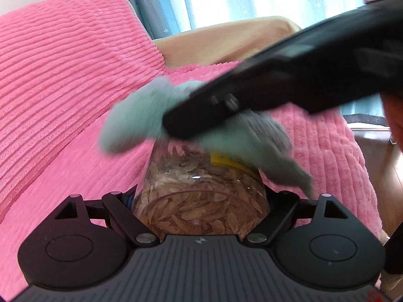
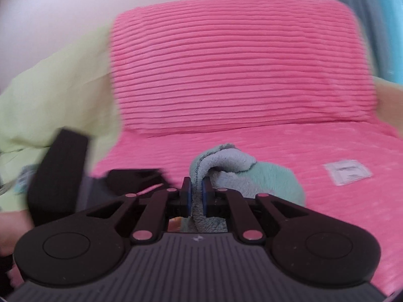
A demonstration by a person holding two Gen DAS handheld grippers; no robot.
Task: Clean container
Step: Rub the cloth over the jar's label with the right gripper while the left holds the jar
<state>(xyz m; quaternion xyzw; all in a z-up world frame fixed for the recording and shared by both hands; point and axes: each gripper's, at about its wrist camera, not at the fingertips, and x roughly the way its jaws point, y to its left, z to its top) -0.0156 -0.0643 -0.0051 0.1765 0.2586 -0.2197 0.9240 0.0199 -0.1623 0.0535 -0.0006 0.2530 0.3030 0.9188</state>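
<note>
**Jar clamped on the left, cloth pinched on the right**

While the left gripper [image 1: 200, 201] clamps a clear jar [image 1: 199, 201] between its two fingers, the left wrist view looks straight at the jar's near end, packed with pale brown flaky pieces. A yellow label [image 1: 226, 162] shows on the jar's upper right side, but its print is too blurred to read. A mint-and-grey cloth [image 1: 141, 120] lies over the jar's far end, smeared by motion. The black body of the right gripper [image 1: 277, 80] crosses the view from the upper right and rests on that cloth. Behind lie a pink ribbed cover [image 1: 63, 80], a beige cushion [image 1: 226, 42] and curtains [image 1: 141, 0] at a bright window.

In the right wrist view, the right gripper [image 2: 197, 196] has its blue pads [image 2: 189, 198] closed on a fold of the cloth [image 2: 226, 166], which bunches up beyond the fingertips. This view hides the jar; only part of the left gripper [image 2: 58, 171] appears at the left, black and blurred. It also shows what the other view misses: a small white packet [image 2: 347, 171] lying on the pink cover [image 2: 239, 63] to the right, its dark print unreadable, and pale green fabric [image 2: 58, 100] at the left.
</note>
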